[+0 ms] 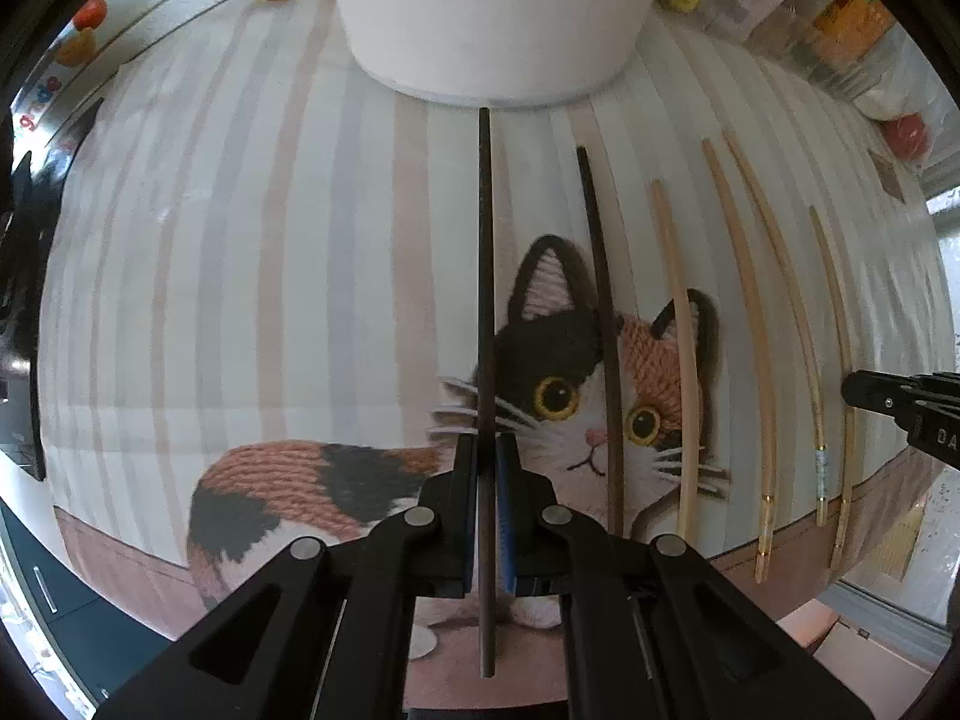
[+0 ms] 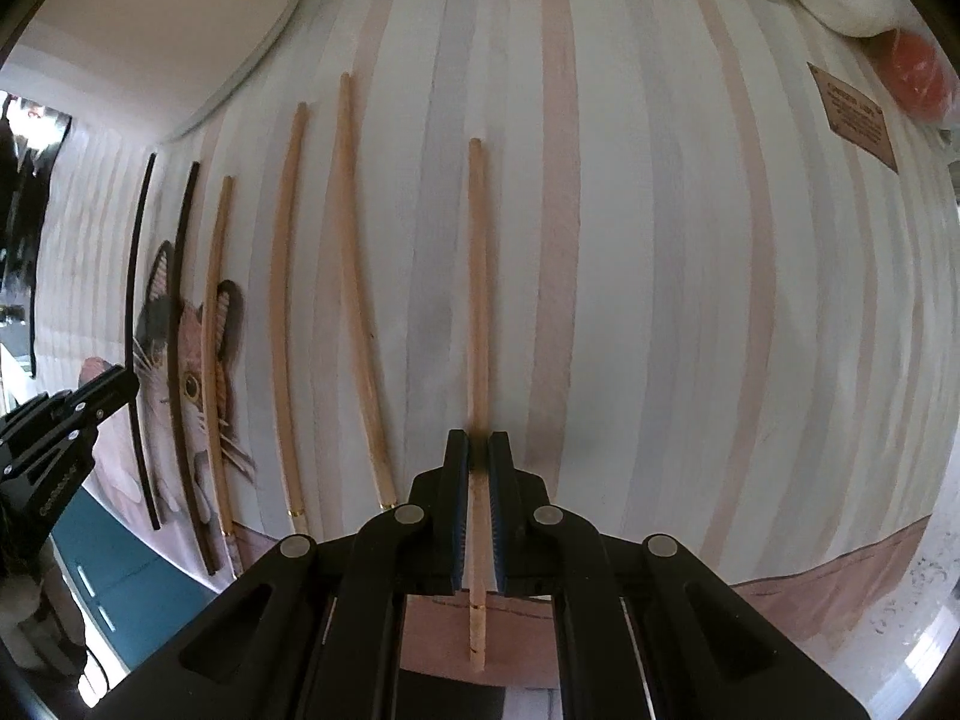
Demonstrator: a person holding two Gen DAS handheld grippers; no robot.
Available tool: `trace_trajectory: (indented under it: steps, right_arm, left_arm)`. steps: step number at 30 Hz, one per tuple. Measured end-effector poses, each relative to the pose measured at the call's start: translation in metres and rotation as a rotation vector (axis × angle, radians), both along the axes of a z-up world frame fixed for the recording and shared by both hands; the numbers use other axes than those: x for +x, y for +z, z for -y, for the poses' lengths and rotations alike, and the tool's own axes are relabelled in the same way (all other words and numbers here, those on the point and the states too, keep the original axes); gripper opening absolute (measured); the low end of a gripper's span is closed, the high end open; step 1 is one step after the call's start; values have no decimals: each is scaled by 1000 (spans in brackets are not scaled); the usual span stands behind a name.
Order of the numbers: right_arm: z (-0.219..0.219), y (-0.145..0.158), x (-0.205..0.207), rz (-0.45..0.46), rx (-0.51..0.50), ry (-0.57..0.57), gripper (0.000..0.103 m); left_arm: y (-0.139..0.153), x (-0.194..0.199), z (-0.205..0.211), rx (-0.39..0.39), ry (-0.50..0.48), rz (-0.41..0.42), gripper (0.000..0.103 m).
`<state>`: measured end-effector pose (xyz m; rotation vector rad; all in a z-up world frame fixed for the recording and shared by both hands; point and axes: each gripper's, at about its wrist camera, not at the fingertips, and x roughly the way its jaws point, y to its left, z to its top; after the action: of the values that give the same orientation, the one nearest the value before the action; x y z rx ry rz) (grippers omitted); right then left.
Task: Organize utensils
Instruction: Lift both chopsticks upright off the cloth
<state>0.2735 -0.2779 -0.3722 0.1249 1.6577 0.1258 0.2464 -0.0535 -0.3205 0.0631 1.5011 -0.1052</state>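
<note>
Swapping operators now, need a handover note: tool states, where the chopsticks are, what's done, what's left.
Left tool: shut on the dark chopstick, whose tip points at the white holder.
Right tool: shut on a light chopstick, the rightmost one.
On the cat placemat between them: a second dark chopstick and four light chopsticks, side by side, roughly parallel.
Done: none can be seen in the holder; its inside is out of view.
Left: probably drop the two gripped sticks in the holder, then the remaining five.
</note>
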Motion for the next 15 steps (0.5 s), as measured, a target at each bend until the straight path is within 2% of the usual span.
trace_trajectory:
  steps: [8, 15]
  right_arm:
    - [-10, 28, -14, 98, 87, -49, 6]
    - [-16, 70, -15, 222, 143, -74, 6]
  left_arm:
    - [32, -9, -22, -25, 31, 80, 4]
    - [83, -19, -27, -61, 45, 184, 4]
